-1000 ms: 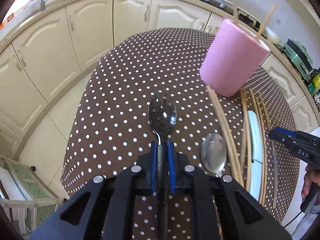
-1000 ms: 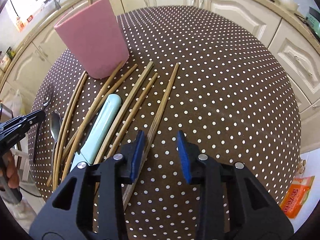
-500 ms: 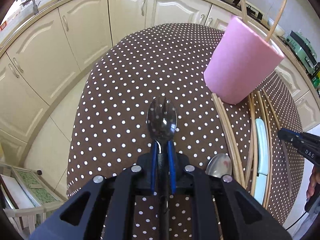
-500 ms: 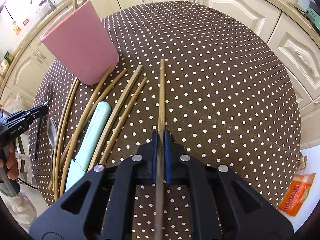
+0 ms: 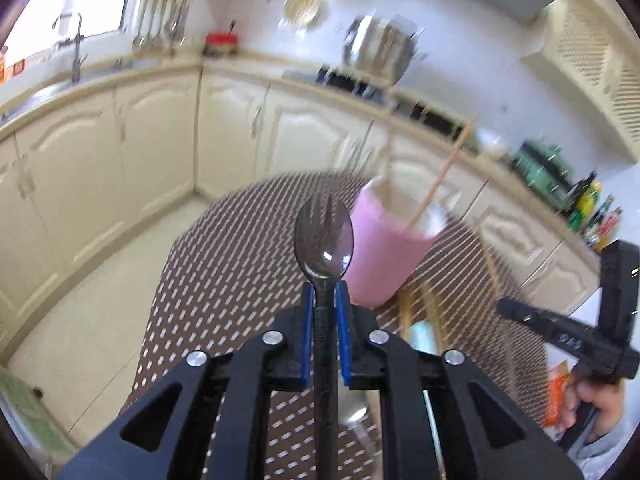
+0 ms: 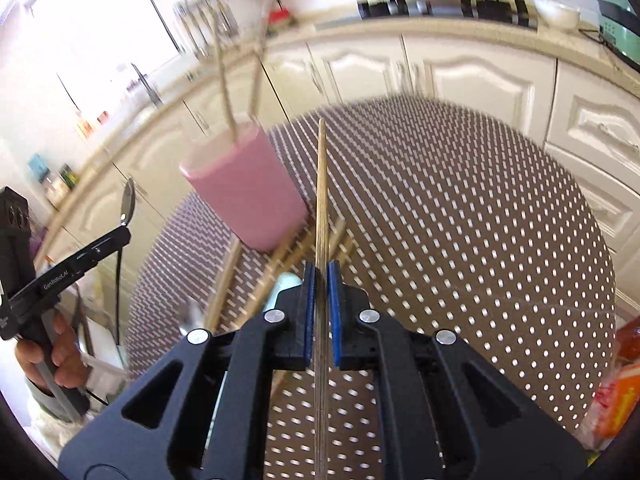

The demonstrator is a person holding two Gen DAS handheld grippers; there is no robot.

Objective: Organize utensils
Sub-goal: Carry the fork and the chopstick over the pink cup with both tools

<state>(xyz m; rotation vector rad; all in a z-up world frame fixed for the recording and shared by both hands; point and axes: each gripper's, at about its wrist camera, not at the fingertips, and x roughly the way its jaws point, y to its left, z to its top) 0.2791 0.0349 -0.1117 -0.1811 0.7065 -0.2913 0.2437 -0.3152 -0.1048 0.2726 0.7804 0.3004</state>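
My left gripper (image 5: 324, 286) is shut on the handle of a dark spork (image 5: 324, 240), lifted off the table with its head pointing up and forward. Just right of it stands the pink cup (image 5: 386, 248) with two chopsticks (image 5: 440, 180) in it. My right gripper (image 6: 321, 270) is shut on a bamboo chopstick (image 6: 321, 184), raised above the dotted table. The pink cup (image 6: 244, 188) sits to its left. Several loose chopsticks (image 6: 280, 264) and a mint-handled knife (image 6: 286, 286) lie below the cup. A silver spoon (image 5: 354, 404) lies under my left gripper.
The round table has a brown cloth with white dots (image 6: 460, 220). Cream cabinets (image 5: 152, 128) curve around behind it, with a stove (image 5: 360, 80) and pot on the counter. An orange packet (image 6: 618, 396) lies off the table's right edge. A hand (image 6: 52, 356) holds the left gripper's grip.
My right gripper closed on the chopstick and lifted it off the table. My left gripper rose with the spork and tilted up, so the counters and wall came into view.
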